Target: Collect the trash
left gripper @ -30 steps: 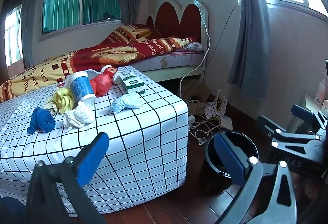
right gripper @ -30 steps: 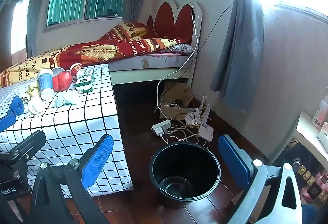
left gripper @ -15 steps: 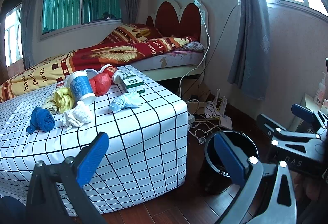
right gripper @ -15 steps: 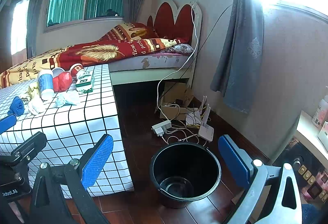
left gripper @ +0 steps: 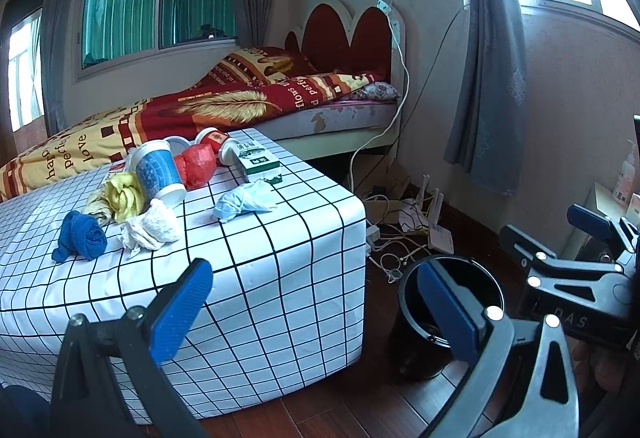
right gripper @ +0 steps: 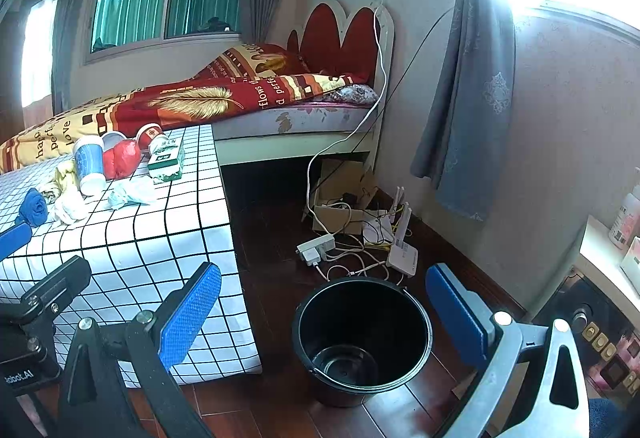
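Note:
Trash lies on a table with a white checked cloth [left gripper: 280, 262]: a blue rag [left gripper: 82, 236], a white wad [left gripper: 154, 226], a yellow wad [left gripper: 122, 195], a blue paper cup [left gripper: 158, 171], a red wad [left gripper: 198, 163], a red cup [left gripper: 212, 139], a green box [left gripper: 258, 159] and a pale blue mask [left gripper: 244, 201]. A black bucket [right gripper: 362, 334] stands on the floor right of the table. My left gripper [left gripper: 320, 310] is open and empty in front of the table. My right gripper [right gripper: 324, 310] is open and empty above the bucket.
A bed [left gripper: 224, 105] with a red and yellow quilt stands behind the table. Cables, a power strip [right gripper: 316, 248] and a router [right gripper: 402, 252] lie on the wood floor beyond the bucket. A low shelf with bottles [right gripper: 624, 222] is at the right.
Both views have shifted only slightly. Both grippers stay open and nothing on the table has moved.

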Demonstrator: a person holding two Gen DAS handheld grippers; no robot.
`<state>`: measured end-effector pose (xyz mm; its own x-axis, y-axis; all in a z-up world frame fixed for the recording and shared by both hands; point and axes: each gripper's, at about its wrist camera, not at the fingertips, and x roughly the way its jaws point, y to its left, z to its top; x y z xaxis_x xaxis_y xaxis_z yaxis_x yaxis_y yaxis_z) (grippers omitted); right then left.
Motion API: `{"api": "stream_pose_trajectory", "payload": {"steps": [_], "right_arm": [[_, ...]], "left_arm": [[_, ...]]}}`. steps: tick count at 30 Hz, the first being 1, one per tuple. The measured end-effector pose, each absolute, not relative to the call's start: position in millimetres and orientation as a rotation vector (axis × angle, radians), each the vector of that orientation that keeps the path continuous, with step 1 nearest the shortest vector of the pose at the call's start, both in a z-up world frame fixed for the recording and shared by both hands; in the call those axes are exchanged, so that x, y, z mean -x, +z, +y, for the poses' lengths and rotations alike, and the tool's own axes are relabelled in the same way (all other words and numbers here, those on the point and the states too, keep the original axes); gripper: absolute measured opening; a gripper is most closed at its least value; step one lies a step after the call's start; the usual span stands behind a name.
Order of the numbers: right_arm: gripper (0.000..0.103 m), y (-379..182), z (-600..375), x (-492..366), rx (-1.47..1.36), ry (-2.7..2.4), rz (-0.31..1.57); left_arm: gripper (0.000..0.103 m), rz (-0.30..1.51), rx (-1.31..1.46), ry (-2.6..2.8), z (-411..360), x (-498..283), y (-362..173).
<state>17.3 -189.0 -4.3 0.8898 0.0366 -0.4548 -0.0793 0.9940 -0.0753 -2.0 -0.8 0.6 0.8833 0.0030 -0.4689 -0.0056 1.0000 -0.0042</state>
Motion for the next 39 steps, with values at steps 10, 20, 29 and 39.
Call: {"api": "stream_pose_trajectory", "payload": {"steps": [10, 20, 29, 39], "right_arm": [[0.103, -5.7, -188.0, -17.5, 0.093, 0.059, 0.472], [0.103, -7.5, -188.6, -19.0, 0.090, 0.059, 0.476], [0.103, -8.6, -188.8, -19.8, 0.092, 0.060, 0.477], [0.103, -9.6, -189.3, -19.9, 0.091, 0.059, 0.476]], "left_arm": [[0.103, 0.487, 0.006, 0.001, 0.1, 0.1, 1.3], [0.103, 0.487, 0.004, 0.004, -0.5, 0.2, 0.8], [0.103, 0.487, 0.004, 0.003, -0.5, -0.8, -0.8], [0.103, 0.486, 0.005, 0.004, 0.3, -1.4, -1.7]]}}
